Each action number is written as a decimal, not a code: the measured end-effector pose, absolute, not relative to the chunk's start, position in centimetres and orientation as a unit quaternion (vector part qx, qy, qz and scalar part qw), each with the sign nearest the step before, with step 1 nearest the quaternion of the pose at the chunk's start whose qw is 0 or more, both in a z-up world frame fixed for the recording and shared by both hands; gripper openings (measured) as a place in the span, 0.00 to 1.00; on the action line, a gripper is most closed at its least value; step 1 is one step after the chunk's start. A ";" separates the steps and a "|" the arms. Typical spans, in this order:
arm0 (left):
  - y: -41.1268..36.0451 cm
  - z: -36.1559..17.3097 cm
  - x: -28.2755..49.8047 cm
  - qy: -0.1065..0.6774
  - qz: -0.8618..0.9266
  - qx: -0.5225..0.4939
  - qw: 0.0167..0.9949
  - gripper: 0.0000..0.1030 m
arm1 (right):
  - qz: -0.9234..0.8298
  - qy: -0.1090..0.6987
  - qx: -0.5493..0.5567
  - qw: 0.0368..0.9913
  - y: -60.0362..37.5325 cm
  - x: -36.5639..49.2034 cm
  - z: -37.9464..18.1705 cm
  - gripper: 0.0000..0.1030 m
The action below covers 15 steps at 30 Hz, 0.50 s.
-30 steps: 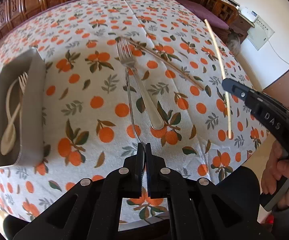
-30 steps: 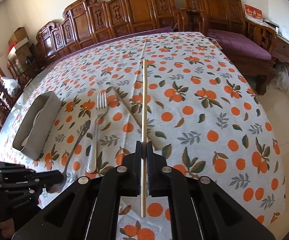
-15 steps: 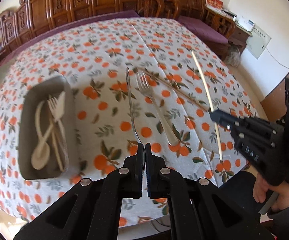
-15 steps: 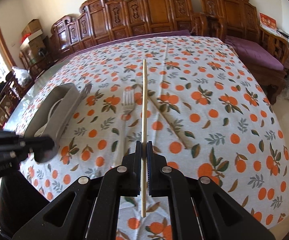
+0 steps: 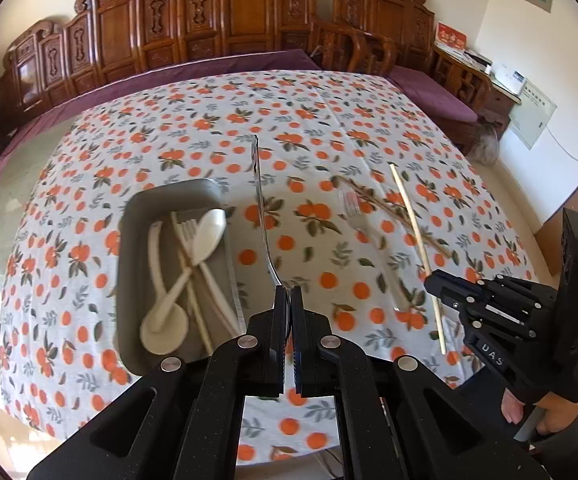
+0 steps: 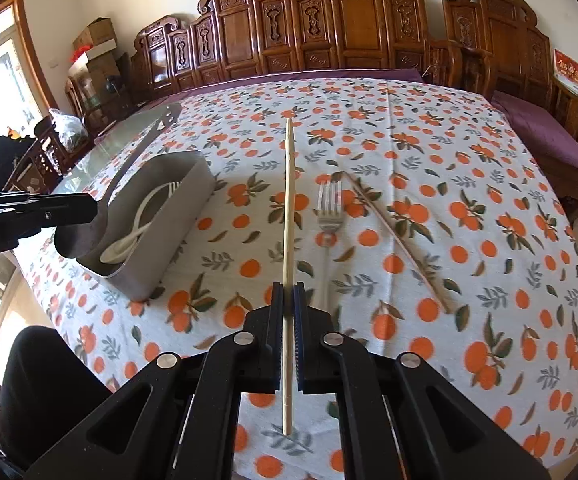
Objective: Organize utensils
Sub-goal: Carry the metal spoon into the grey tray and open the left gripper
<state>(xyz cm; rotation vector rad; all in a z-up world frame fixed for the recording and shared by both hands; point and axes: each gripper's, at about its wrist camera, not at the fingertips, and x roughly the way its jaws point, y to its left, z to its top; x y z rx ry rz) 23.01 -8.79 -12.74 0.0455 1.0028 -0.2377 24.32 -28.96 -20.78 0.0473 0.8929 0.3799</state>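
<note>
Steel shows between my left jaws: the left gripper [image 5: 290, 294] is clenched on the handle end of a thin metal utensil [image 5: 260, 208], which the right view reads as a knife [image 6: 141, 156], lifted clear of the table [image 5: 193, 120]. Its long axis runs straight away from the jaws, and the grey tray [image 5: 129, 240] lies just to the left of it, its own length running nearly parallel. That is what I judge the coming move turns on: the knife needs to travel sideways toward the tray and come down lengthwise into it, not across its rim. My left hand is plainly the nearer one to the tray.

The right gripper [image 6: 287, 300] is clamped on a pale wooden chopstick [image 6: 288, 220], also in the air, pointing away from the jaws with a short tail sticking back past them. From the tray it sits to the right, with open cloth between.

Inside the tray lie cream plastic pieces: a spoon [image 5: 177, 280], a fork and what look like two more handles, crossing one another. To the right of the tray, past the chopstick, a metal fork [image 6: 329, 216] and a darker second chopstick [image 6: 397, 236] lie flat on the orange-print cloth, not yet picked up.
</note>
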 end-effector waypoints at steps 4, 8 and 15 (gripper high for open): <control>-6.6 -13.4 23.8 0.484 -0.106 0.013 0.869 0.01 | 0.189 0.431 0.022 0.882 -27.5 24.7 -20.5 0.06; -4.7 -14.5 24.6 0.495 -0.101 0.005 0.863 0.01 | 0.194 0.433 0.018 0.880 -26.0 25.1 -20.4 0.06; -2.0 -16.9 26.3 0.515 -0.092 -0.001 0.852 0.01 | 0.197 0.441 0.012 0.875 -24.2 25.6 -20.4 0.06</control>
